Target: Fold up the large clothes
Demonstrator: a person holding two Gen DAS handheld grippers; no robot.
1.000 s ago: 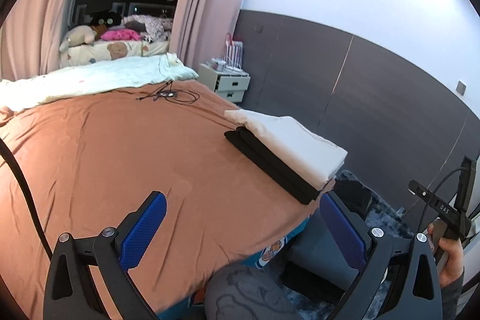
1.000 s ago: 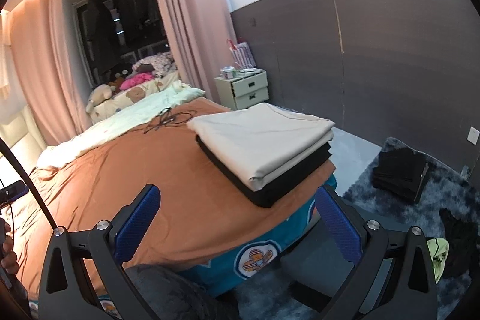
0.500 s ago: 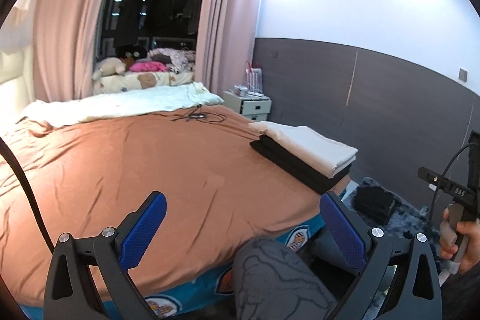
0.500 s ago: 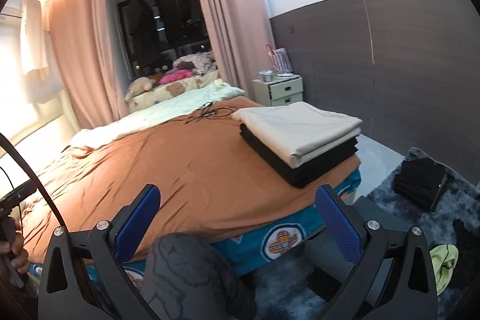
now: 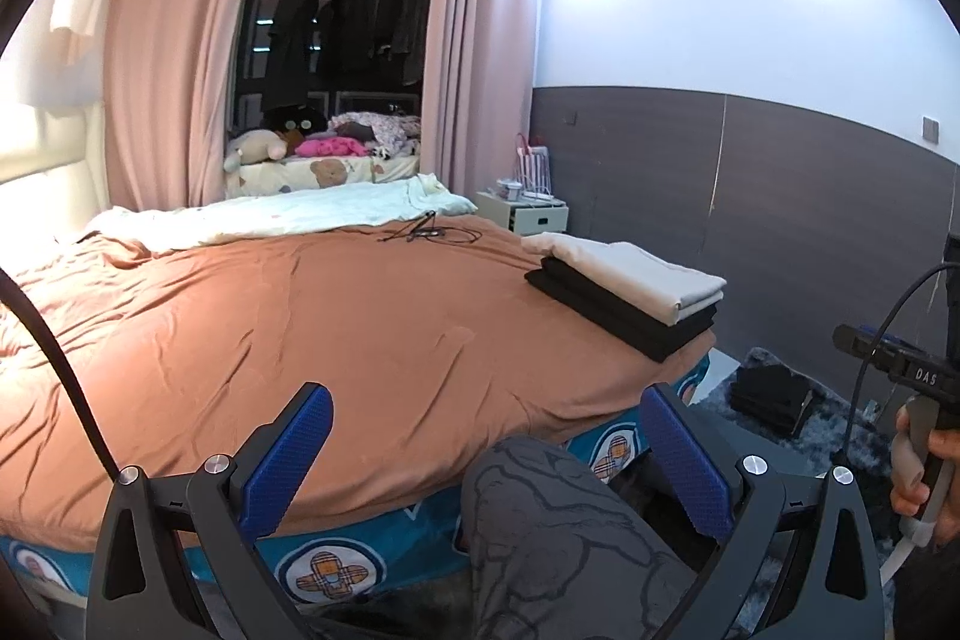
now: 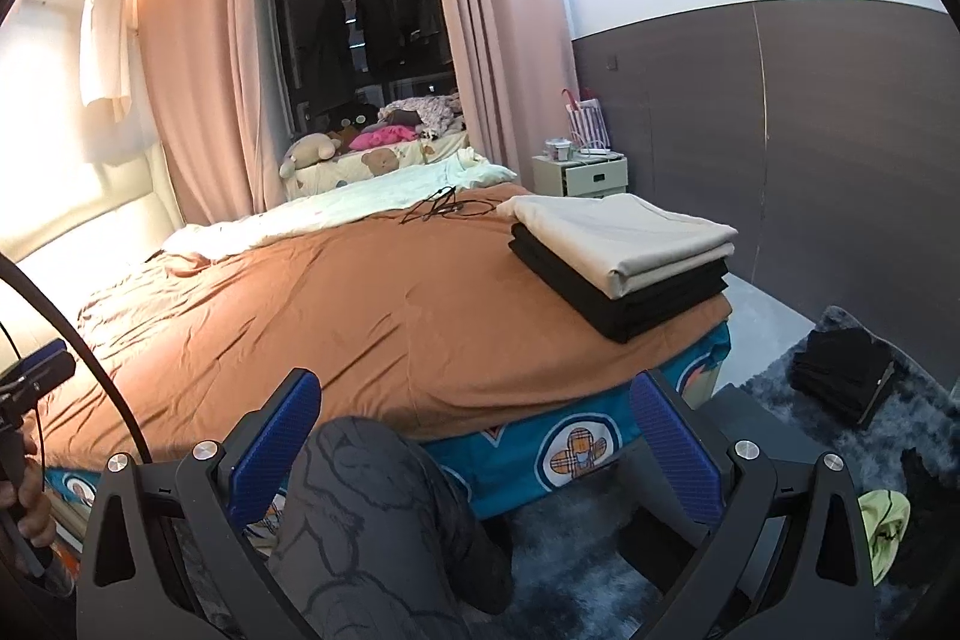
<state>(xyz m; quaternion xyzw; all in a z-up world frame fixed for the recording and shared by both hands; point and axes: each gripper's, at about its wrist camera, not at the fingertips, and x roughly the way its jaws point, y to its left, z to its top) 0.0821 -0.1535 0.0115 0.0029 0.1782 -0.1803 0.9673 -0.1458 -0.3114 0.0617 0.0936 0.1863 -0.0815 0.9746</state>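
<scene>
Left wrist view: left gripper (image 5: 486,451) held off the near edge of the bed (image 5: 336,334), blue fingers (image 5: 288,451) spread wide, nothing between them. A knee in grey patterned trousers (image 5: 540,496) sits at 6 o'clock between the fingers, against the bed's blue side panel. Brown cover mostly bare from 9 to 1 o'clock, lightly creased. Folded stack at 2 o'clock: a cream garment (image 5: 636,274) on top of black garments (image 5: 618,319), lying right at the bed's corner, its outer end close to the cover's edge. A tangle of cable (image 5: 429,233) lies at 12 o'clock, near a pale quilt (image 5: 288,214) across the far end. At 4 o'clock, a hand (image 5: 924,472) grips the other tool's handle.

Right wrist view: right gripper (image 6: 477,439) also spread wide and holding nothing, level with the bed's near edge, the same knee (image 6: 372,496) at 6 o'clock. The stack sits at 1 o'clock, cream layer (image 6: 624,232) square over the black layers (image 6: 624,292), which reach the corner. Dark rug (image 6: 840,436) at 4 o'clock carries a small pile of black clothes (image 6: 840,370); open floor lies between it and the grey wall panelling. Nightstand (image 6: 585,175) at 1 o'clock, beyond the bed's far corner.
</scene>
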